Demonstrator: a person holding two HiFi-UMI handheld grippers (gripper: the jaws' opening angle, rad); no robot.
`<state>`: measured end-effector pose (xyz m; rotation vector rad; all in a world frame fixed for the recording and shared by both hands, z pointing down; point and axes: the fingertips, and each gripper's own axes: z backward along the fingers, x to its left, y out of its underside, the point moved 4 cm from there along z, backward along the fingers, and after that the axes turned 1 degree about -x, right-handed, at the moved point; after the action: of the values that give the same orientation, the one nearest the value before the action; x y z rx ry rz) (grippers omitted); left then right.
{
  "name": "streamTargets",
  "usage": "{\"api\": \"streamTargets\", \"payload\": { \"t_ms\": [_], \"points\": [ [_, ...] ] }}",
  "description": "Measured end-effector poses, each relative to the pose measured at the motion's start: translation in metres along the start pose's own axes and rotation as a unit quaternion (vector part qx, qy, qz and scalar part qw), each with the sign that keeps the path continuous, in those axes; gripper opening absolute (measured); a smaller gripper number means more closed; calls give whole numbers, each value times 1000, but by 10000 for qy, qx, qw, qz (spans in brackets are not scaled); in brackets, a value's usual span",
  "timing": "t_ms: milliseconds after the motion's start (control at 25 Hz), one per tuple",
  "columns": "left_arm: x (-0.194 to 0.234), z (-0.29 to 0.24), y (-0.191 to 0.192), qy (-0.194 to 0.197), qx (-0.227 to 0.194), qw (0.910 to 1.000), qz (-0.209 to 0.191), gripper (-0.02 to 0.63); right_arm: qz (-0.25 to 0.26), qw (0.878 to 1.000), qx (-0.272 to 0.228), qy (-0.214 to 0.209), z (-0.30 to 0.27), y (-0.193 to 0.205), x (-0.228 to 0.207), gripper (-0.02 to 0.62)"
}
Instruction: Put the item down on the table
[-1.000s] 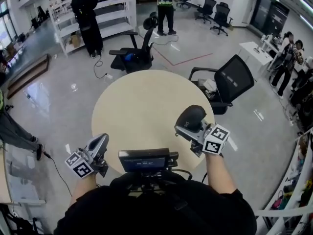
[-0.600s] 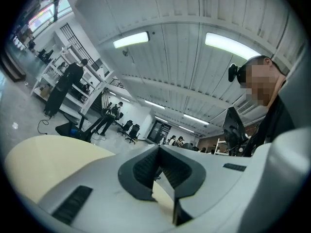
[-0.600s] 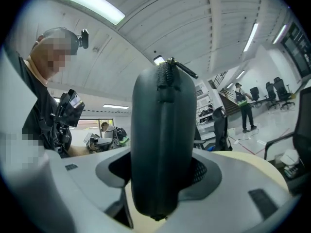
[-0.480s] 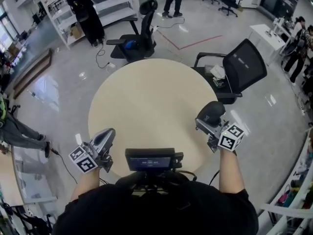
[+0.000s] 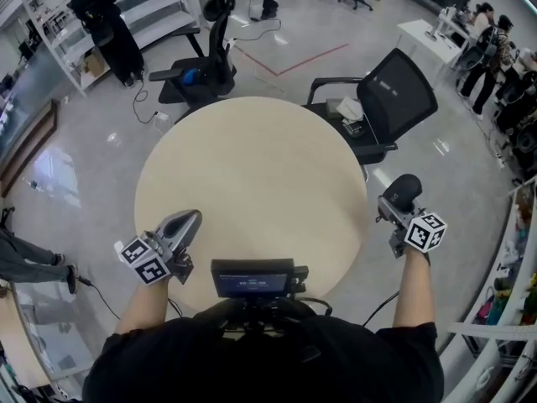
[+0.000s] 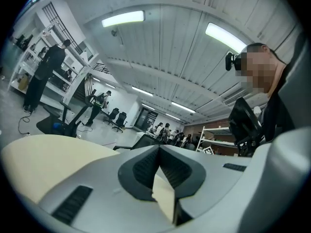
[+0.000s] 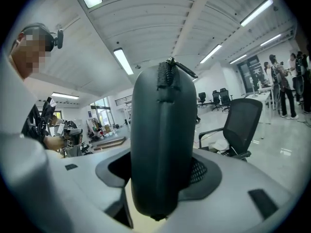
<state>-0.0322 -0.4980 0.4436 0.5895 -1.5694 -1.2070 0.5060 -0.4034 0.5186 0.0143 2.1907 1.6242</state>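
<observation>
The dark grey, egg-shaped hard case with a zip (image 5: 406, 187) is held in the right tool (image 5: 399, 208). In the head view, the case is out past the right edge of the round, cream-coloured surface (image 5: 252, 175). It is in the air over the shiny floor, not on the surface. The left tool (image 5: 188, 220) is over the near left edge of the surface, with its tip pointing in over the top. A black office chair with a mesh back (image 5: 394, 99) stands just beyond the surface on the far right. Another black chair (image 5: 210, 49) stands behind the surface.

In the left tool's view, the two jaws are pressed together at the tip and nothing is between them. The cream surface shows just under them.

In the right tool's view, the jaws are clamped on both sides of the case. The case stands up tall, and its zip runs down the middle, facing the camera. The zip pull sticks out at the top. The mesh chair is behind it on the right
</observation>
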Motion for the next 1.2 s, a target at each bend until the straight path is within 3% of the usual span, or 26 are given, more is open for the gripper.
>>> {"api": "streamTargets", "payload": {
  "t_ms": [400, 760, 1200],
  "points": [
    [27, -52, -4, -105, 150, 9997, -172, 2, -40, 9984, -16, 572, 4, -41, -113, 268],
    [63, -55, -8, -414, 203, 9989, -72, 2, 7, 9960, 85, 888, -38, -87, -192, 268],
    [110, -35, 12, -675, 273, 9969, 314, 2, -152, 9864, 214, 1620, -123, -100, -274, 268]
  ]
}}
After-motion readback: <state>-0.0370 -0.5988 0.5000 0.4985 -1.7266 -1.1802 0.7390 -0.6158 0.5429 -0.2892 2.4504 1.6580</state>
